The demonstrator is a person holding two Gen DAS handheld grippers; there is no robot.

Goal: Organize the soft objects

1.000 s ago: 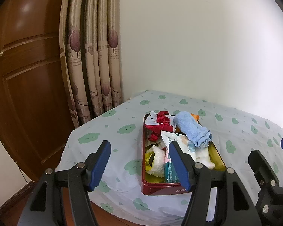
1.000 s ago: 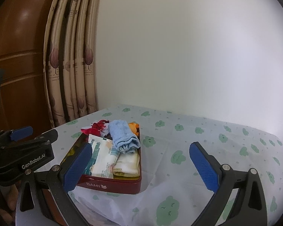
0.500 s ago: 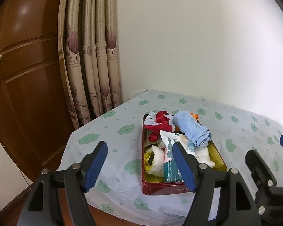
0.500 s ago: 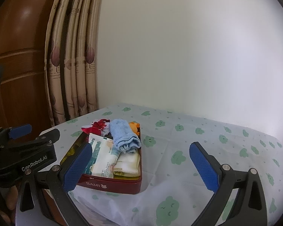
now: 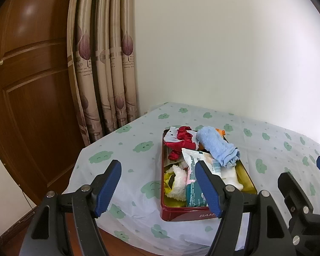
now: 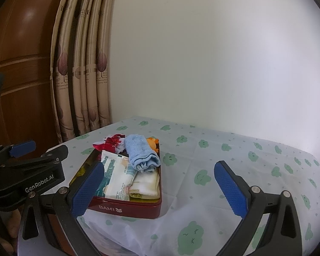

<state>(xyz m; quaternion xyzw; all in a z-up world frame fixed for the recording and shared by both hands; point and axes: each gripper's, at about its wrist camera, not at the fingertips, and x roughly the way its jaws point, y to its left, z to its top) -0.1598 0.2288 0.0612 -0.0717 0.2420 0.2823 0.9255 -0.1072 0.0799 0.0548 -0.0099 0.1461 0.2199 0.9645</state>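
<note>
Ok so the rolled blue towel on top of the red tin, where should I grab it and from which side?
Probably take the rolled blue towel across its middle, coming from above with the pads on its two long sides. It lies highest in the red tin, its near end over the white packet, so the top is unobstructed. The right hand-held gripper stands open and empty, nearer its exposed right flank.

Both grippers hang open, nothing between the pads.

The left gripper (image 5: 157,186) points forward and slightly down, its blue-padded fingers (image 5: 207,188) spread wide with only air between them. The right gripper (image 6: 160,188) is held alongside, tilted a little less steeply, its blue pads (image 6: 230,188) spread wider and gripping nothing. Each gripper shows at the edge of the other's view: they sit side by side, close but apart.
</note>
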